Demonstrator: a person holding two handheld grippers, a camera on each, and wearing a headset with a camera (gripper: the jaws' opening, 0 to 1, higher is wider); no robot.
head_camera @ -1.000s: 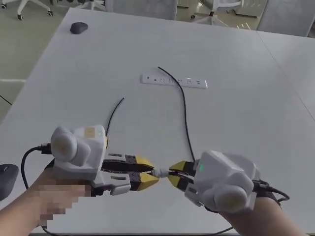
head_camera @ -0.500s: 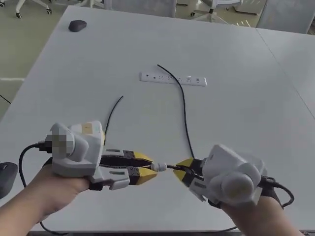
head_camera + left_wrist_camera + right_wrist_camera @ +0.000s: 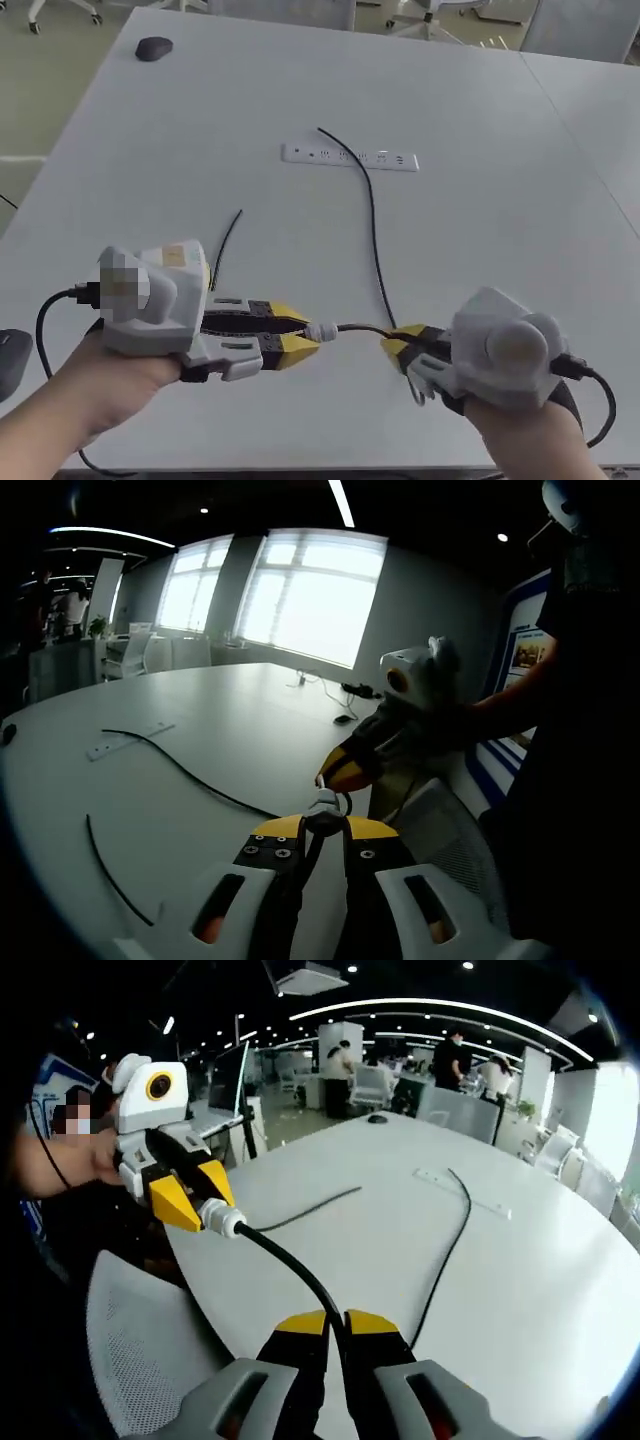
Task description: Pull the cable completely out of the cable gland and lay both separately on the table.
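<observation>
While the left tongs [image 3: 305, 340] are clamped shut on the white cable gland [image 3: 322, 331], the right tongs [image 3: 392, 345] pinch the black cable [image 3: 372, 230] near it. The cable end sits in the gland, and a short bowed stretch spans the 2 tongs. Both are held above the near part of the table [image 3: 500, 200]. The rest of the cable trails away across a white power strip [image 3: 350, 157]. 1 shorter black wire [image 3: 226, 238] lies to its left.

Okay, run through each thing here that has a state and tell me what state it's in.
left gripper: shut on cable gland
right gripper: shut on cable
cable gland: off the table, cable end inside
cable: not yet out, rest lying on table
short black wire: lying loose on table
</observation>
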